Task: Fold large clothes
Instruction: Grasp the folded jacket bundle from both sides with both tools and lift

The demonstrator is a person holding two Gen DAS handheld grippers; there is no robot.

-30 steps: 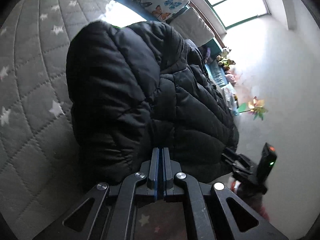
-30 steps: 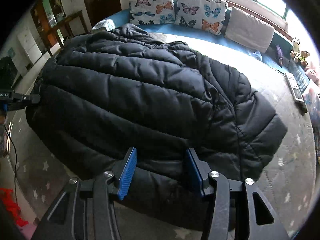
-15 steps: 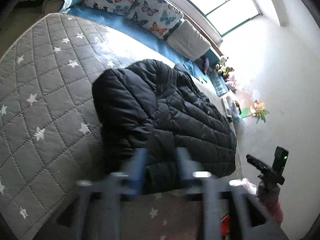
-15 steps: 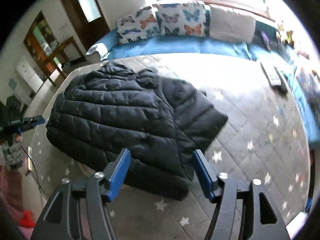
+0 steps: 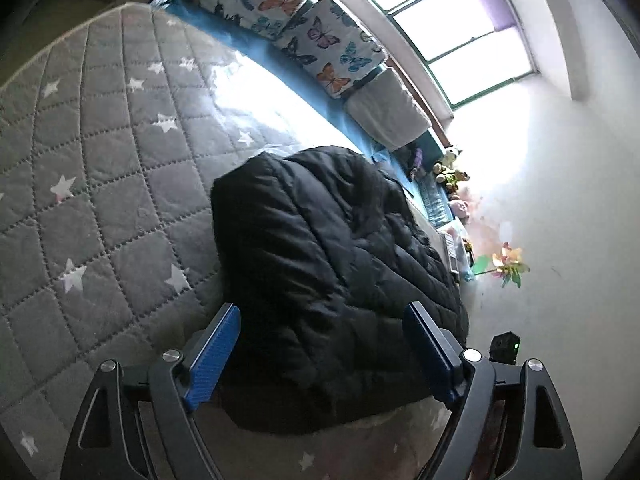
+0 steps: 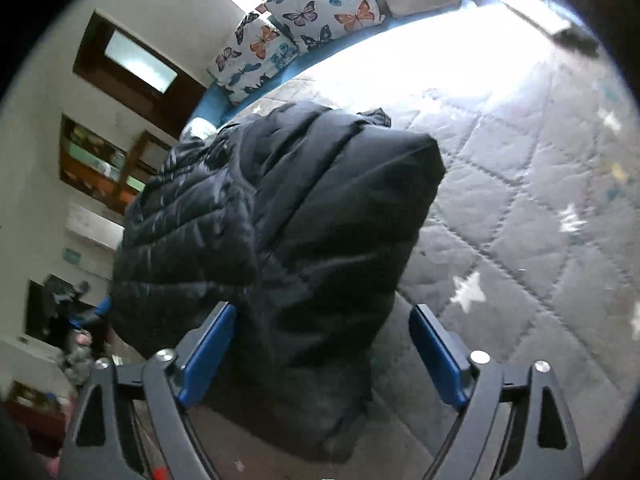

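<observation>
L gripper (image 5: 320, 356): bottom centre of L view, jaws wide and opening. Jacket edge shows btwn the pads but they're not pressing on it, nothing held.
R gripper (image 6: 320, 356): bottom centre of R view, jaws wide and opening too. Left pad sits just beside the fabric, right pad is over bare mattress. No grip.
jacket (image 5: 328, 264): black puffer, centre of both views, bunched into a thick bundle on the mattress. Near edge lies at the mattress front, right above the jaws. In R view (image 6: 280, 240) a flap lies folded over the top, lower right corner rounded.
mattress (image 5: 100, 200): grey quilted w/ stars, fills left half of L view, right half of R view. Lots of free room beside the bundle.
step (my read): fold just laid down, both hands letting go. Looks well along, but bundle is puffy and uneven.
how to do it well: clear the pads fully before moving off so no seam snags and drags the flap back. If another fold is due, take both near corners evenly and deep, since slick fill slips out of a shallow pinch. Press air out after, else it prob springs open.
far: butterfly cushions (image 5: 304, 28) upper centre in L view, window (image 5: 440, 20) behind, toys at right by the wall.
</observation>
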